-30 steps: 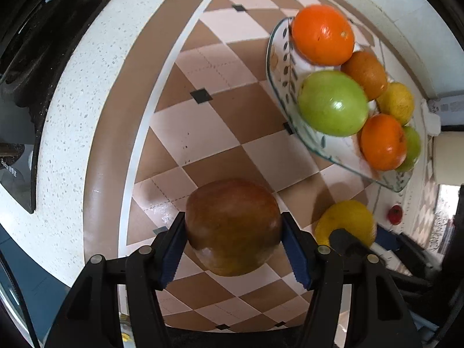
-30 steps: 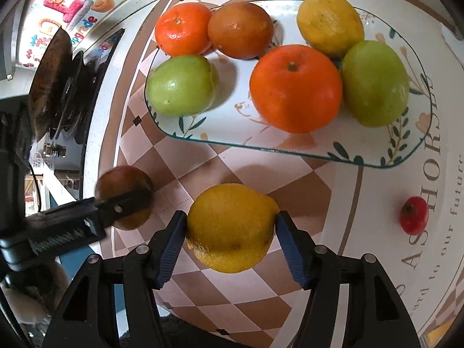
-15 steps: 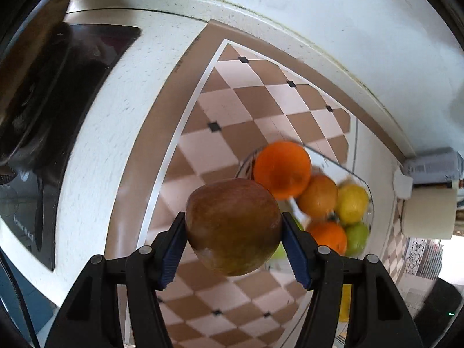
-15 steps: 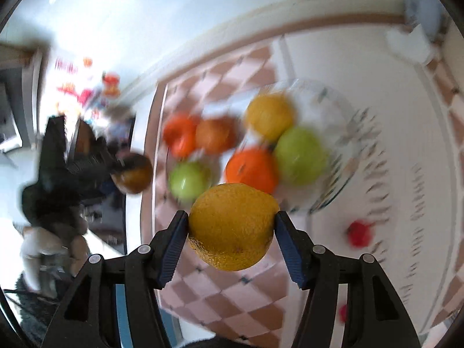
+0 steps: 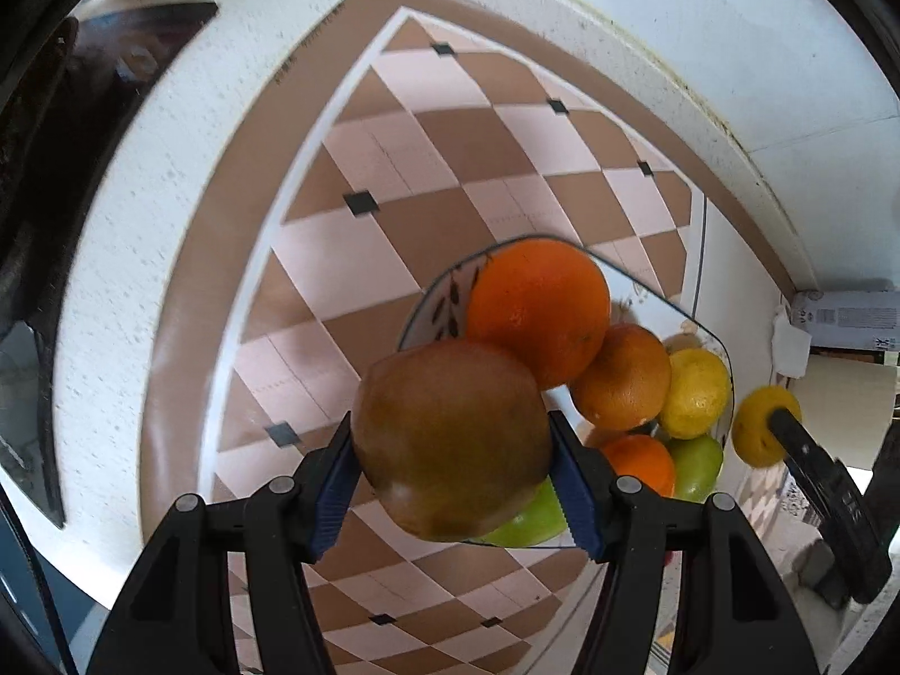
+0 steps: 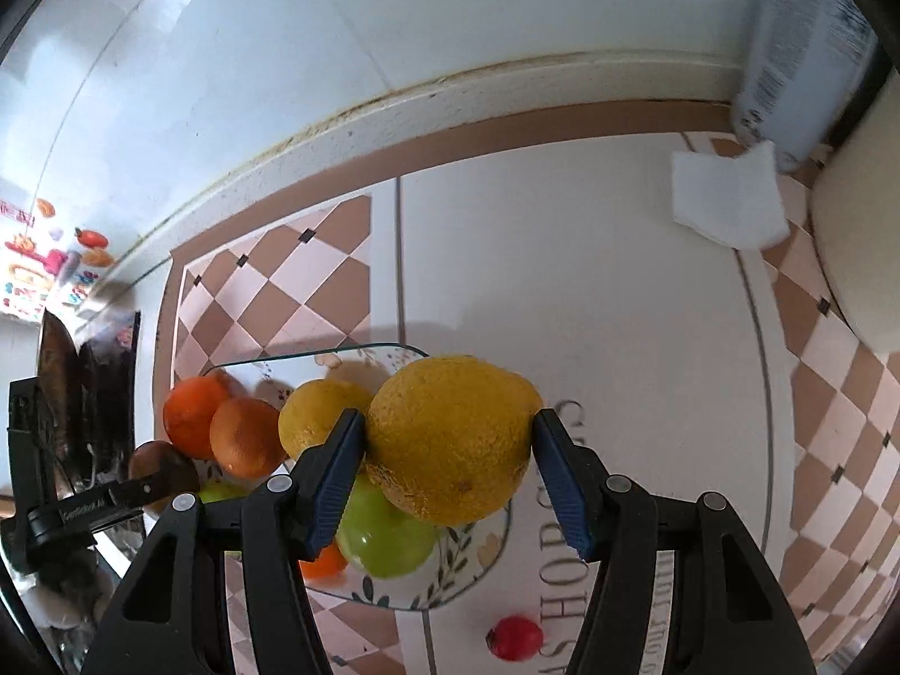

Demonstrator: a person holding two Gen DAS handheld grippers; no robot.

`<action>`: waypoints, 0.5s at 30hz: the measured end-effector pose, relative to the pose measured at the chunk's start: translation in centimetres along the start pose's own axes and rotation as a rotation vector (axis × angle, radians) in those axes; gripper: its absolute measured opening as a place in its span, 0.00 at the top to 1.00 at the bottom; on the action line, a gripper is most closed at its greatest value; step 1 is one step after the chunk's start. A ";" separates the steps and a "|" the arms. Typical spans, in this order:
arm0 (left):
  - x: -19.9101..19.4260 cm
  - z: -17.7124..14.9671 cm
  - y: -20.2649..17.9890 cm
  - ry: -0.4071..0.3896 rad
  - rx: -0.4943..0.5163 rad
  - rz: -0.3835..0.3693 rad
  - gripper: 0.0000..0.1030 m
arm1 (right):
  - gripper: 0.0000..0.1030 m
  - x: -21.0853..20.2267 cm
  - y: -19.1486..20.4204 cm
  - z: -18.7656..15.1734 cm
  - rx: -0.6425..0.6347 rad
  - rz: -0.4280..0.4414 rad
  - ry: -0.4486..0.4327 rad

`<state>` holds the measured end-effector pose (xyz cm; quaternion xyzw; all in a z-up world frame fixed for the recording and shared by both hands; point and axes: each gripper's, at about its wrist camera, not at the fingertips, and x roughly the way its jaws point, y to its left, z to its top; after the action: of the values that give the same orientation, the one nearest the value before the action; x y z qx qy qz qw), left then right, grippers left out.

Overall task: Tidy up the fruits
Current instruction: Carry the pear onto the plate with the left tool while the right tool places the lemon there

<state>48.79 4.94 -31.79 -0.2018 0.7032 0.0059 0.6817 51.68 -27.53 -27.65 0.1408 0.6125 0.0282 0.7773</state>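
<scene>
My left gripper (image 5: 453, 478) is shut on a brown-red apple (image 5: 450, 439), held in the air above the near end of the glass fruit plate (image 5: 433, 309). My right gripper (image 6: 447, 475) is shut on a yellow lemon (image 6: 453, 439), held above the plate (image 6: 394, 590). The plate holds oranges (image 5: 537, 304), a lemon (image 5: 694, 394) and green apples (image 6: 385, 540). The right gripper with its lemon shows in the left wrist view (image 5: 759, 427). The left gripper with its apple shows in the right wrist view (image 6: 160, 469).
A small red fruit (image 6: 514, 638) lies on the counter in front of the plate. A black stove (image 5: 50, 180) is at the left. A white cloth (image 6: 728, 199) and a box (image 6: 799, 50) stand by the back wall. A cream container (image 6: 860, 253) is at right.
Both grippers have lifted their fruits off the counter and now hold them higher, over the plate. The plate looks smaller and farther below in both views.
</scene>
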 end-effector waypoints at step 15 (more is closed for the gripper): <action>-2.6 0.0 -0.7 -0.023 0.042 0.047 0.24 | 0.17 0.0 1.7 0.7 -0.016 -0.027 0.061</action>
<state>48.92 5.03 -29.14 -0.1711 0.6998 0.0096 0.6935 52.60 -26.07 -27.10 0.1255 0.6374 0.0268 0.7598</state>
